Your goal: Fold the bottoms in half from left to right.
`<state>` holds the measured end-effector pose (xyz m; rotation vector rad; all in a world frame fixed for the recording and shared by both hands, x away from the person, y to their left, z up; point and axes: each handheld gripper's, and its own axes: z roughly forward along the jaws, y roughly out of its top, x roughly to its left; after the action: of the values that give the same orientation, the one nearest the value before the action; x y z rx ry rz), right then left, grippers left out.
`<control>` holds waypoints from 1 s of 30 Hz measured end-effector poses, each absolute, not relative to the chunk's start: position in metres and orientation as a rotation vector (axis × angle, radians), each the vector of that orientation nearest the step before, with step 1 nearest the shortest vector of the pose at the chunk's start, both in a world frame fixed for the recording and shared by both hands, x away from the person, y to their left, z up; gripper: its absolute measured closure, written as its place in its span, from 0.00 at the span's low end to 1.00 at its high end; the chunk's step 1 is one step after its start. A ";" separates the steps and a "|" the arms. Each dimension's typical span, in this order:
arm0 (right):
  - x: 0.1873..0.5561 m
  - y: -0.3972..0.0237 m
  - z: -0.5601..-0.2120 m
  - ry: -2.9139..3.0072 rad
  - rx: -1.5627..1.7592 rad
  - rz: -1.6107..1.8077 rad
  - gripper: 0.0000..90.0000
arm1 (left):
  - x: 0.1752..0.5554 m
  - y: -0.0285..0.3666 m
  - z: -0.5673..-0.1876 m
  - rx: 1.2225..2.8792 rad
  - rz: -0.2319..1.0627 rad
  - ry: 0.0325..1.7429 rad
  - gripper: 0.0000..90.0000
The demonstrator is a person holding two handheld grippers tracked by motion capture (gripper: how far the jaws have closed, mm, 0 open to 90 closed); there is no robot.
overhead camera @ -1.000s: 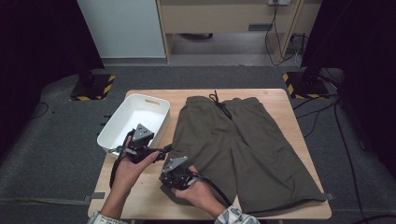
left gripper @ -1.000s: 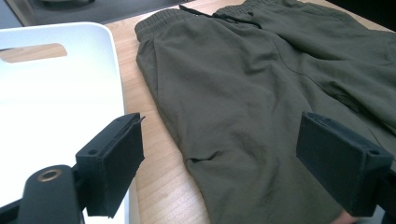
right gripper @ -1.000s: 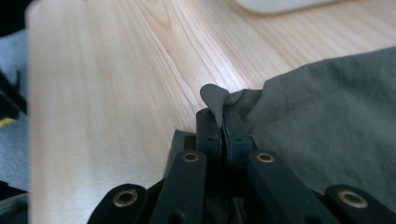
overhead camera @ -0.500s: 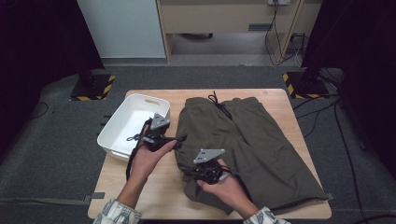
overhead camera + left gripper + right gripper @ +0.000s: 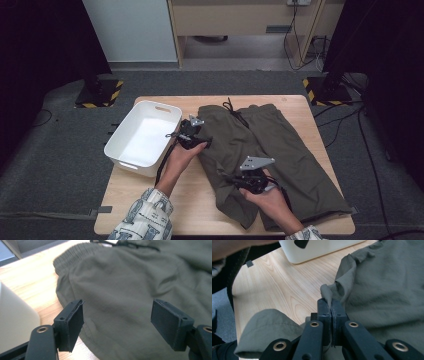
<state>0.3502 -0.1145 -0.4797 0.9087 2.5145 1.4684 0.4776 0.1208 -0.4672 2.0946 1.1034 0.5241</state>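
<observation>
One light wooden table point(image 5: 150, 195) carries one pair of olive-green cotton shorts point(image 5: 285, 145), spread flat across its middle and right, and one white plastic bin point(image 5: 131, 161) at the left. The shorts look soft, light and limp, so they will likely sag and fold when lifted; hems and waistband seem the surest holds. The right gripper point(image 5: 254, 181) is clamped on a pinch of the left leg's fabric. The left gripper point(image 5: 196, 137) has just been closing, jaws apart over the waist edge, gripping nothing.
</observation>
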 end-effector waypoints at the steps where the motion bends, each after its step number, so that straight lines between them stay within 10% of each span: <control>1: 0.351 -0.117 -0.482 2.511 0.921 1.477 0.99 | 0.478 0.121 -0.473 2.091 0.512 1.118 0.29; 16: 0.359 -0.133 -0.477 2.429 0.984 1.516 0.99 | 0.465 0.120 -0.521 2.151 0.441 1.194 0.63; 30: 0.376 -0.144 -0.481 2.345 1.031 1.463 0.99 | 0.443 0.120 -0.525 2.144 0.465 1.147 0.62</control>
<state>0.3759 -0.1436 -0.4805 1.0308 2.3446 1.4625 0.4429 0.1196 -0.5255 2.1436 1.1470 0.4652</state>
